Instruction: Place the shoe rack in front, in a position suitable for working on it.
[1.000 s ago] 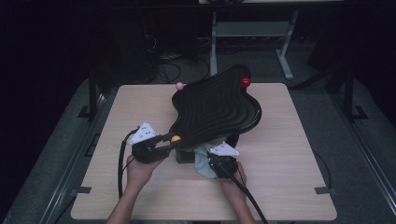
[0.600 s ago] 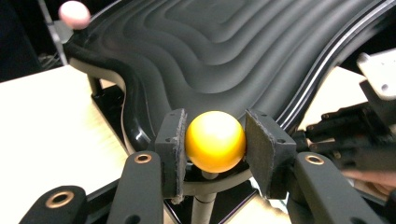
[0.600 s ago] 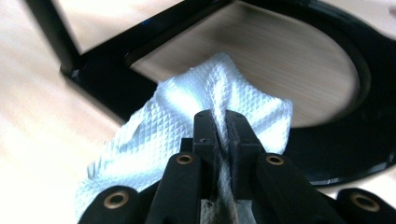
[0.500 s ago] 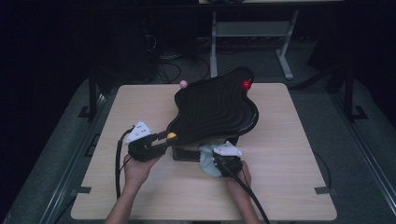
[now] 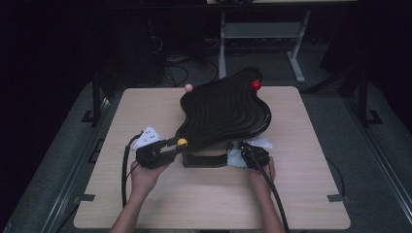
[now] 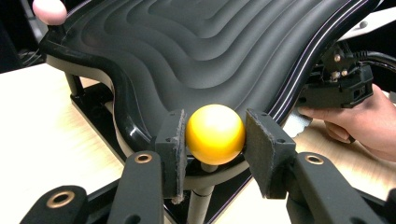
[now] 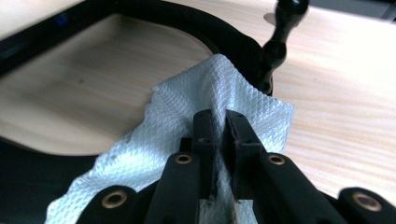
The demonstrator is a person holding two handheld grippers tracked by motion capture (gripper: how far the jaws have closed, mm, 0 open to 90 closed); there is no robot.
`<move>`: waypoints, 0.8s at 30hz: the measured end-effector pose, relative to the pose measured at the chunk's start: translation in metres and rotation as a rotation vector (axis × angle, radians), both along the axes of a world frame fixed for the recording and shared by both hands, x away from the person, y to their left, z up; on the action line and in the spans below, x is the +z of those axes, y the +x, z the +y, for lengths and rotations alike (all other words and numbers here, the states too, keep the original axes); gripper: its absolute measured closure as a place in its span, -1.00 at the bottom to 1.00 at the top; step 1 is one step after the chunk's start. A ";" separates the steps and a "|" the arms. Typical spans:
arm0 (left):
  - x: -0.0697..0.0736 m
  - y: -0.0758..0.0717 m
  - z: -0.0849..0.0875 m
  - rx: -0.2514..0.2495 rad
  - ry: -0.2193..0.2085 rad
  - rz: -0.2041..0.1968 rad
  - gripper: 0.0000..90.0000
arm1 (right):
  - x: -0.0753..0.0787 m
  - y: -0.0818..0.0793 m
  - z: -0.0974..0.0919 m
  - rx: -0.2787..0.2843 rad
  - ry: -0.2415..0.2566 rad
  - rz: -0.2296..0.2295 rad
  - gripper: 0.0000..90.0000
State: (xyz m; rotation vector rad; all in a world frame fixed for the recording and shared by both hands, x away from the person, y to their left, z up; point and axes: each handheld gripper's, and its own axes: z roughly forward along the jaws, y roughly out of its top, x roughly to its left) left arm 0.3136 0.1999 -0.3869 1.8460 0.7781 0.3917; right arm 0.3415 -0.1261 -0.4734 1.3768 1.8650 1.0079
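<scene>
Table: a pale wooden top carried everything.
Tray: a black wavy ribbed tray stood tilted on a black frame at the table's middle.
Cloth: a white quilted wipe lay on the wood just beside the frame's near right corner, under the tray's edge.
Left gripper: its pads were clenched on the yellow ball at the tray's near left corner.
Right gripper: its jaws were pinched tight on the cloth.
Other knobs: a pink ball and a red ball sat at the far rim.
</scene>
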 end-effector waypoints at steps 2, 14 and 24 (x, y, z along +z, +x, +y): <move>0.000 0.000 0.000 -0.001 -0.006 0.004 0.32 | 0.000 -0.002 0.001 -0.001 0.008 0.011 0.85; -0.002 0.000 -0.003 -0.011 -0.021 0.013 0.33 | 0.000 -0.029 0.027 0.138 0.063 0.080 0.85; -0.003 -0.001 -0.003 -0.022 -0.025 0.015 0.33 | 0.002 -0.042 0.060 0.254 0.066 0.099 0.85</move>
